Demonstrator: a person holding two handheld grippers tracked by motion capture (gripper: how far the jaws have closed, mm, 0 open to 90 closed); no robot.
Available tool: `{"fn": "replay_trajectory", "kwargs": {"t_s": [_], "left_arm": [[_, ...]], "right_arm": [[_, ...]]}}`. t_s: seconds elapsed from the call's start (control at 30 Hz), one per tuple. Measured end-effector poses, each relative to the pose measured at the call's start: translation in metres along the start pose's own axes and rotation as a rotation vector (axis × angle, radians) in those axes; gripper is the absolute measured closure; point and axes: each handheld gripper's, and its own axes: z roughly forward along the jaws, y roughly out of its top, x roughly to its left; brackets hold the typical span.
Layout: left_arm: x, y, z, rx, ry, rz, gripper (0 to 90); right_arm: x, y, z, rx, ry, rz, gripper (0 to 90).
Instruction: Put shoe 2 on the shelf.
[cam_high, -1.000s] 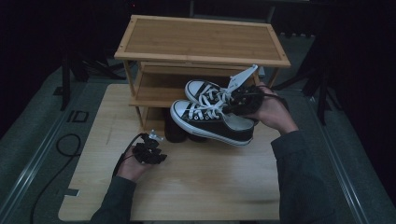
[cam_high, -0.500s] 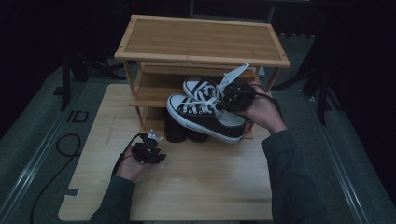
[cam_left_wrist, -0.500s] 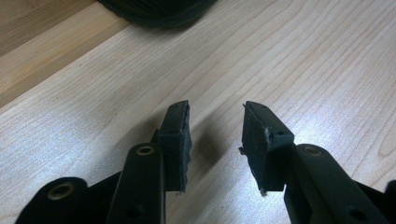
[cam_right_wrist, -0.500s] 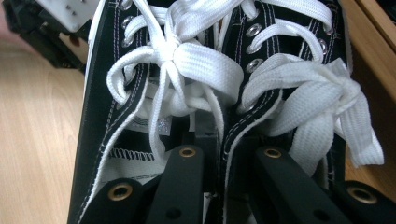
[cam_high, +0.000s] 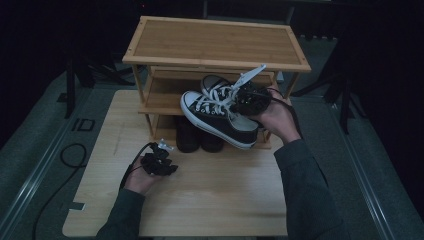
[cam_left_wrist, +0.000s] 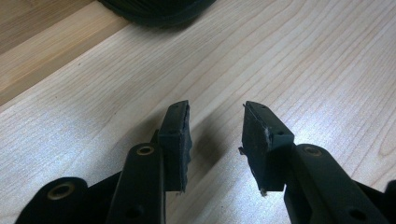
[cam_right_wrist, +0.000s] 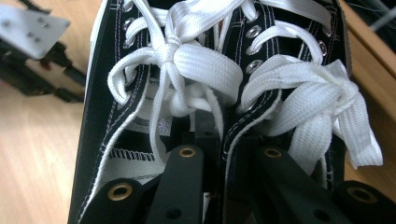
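Right gripper (cam_high: 248, 100): clamped on 2 black sneakers at once, its jaws pinching the inner sides of both near the openings, as the right gripper view shows.
Sneakers (cam_high: 220, 116): black canvas with white laces, white soles and white toe caps, held side by side in the air in front of the rack's middle shelf, toes pointing to the left of the high view and tilted slightly down.
Laces (cam_right_wrist: 196, 60): tied in loose bows just above the jaws.
Left gripper (cam_high: 159, 162): resting low over the table near its front left, jaws partly apart with nothing between them; the left gripper view shows bare wood between the pads (cam_left_wrist: 176, 140).
Dark shoes (cam_high: 198, 139): 2 of them standing on the lowest level of the rack, just below the held sneakers.
Rack (cam_high: 215, 47): bamboo, 3 levels, standing at the far edge of the table, its top board bare.
Table (cam_high: 220, 195): pale wood grain, lit from above.
Cable (cam_high: 65, 165): a black loop lying on the grey floor left of the table.
Room: dark all around, with black stand legs on both sides of the rack.
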Motion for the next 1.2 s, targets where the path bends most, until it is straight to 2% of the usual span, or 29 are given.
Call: {"fn": "replay_trajectory", "kwargs": {"t_s": [0.1,0.2,0.3,0.37,0.43,0.53,0.6,0.7,0.77,0.83,0.9,1.07,1.2], "left_arm": [[0.000,0.000,0.000,-0.002,-0.005,-0.001,62.0],[0.000,0.000,0.000,-0.001,-0.005,-0.001,62.0],[-0.001,0.000,0.000,-0.004,-0.009,-0.006,62.0],[-0.001,0.000,0.000,-0.004,-0.009,-0.005,62.0],[0.000,0.000,0.000,0.000,-0.006,0.000,62.0],[-0.001,0.000,0.001,-0.001,-0.010,0.000,62.1],[-0.001,0.000,0.001,-0.001,-0.010,-0.002,62.0],[-0.001,0.000,0.000,0.000,-0.007,0.002,62.1],[-0.001,0.000,-0.001,-0.002,-0.005,0.002,62.0],[-0.001,0.000,-0.001,-0.003,-0.001,0.002,62.0],[-0.001,0.000,-0.001,-0.002,-0.003,0.001,62.0],[-0.001,0.000,0.000,0.002,-0.003,0.004,62.0],[-0.001,0.000,-0.001,-0.002,-0.003,0.005,61.9]], "right_arm": [[-0.001,0.001,0.001,-0.007,-0.037,0.048,85.3],[-0.001,0.002,0.002,-0.004,-0.059,0.064,85.3],[0.000,0.003,0.006,0.003,-0.115,0.100,85.1],[0.000,0.004,0.006,-0.004,-0.130,0.137,85.0],[0.001,0.004,0.007,-0.006,-0.161,0.151,85.1],[0.000,0.004,0.009,-0.032,-0.193,0.223,85.1],[0.000,0.004,0.011,-0.040,-0.212,0.250,83.8],[-0.001,0.003,0.011,-0.031,-0.234,0.236,71.7],[-0.003,0.003,0.009,-0.018,-0.206,0.199,65.1],[-0.005,0.003,0.008,-0.005,-0.183,0.145,60.5],[-0.007,0.003,0.005,0.001,-0.197,0.079,55.4],[-0.013,-0.002,-0.005,-0.012,-0.141,0.041,49.9],[-0.015,-0.005,-0.011,-0.029,-0.106,0.035,50.9]]}}
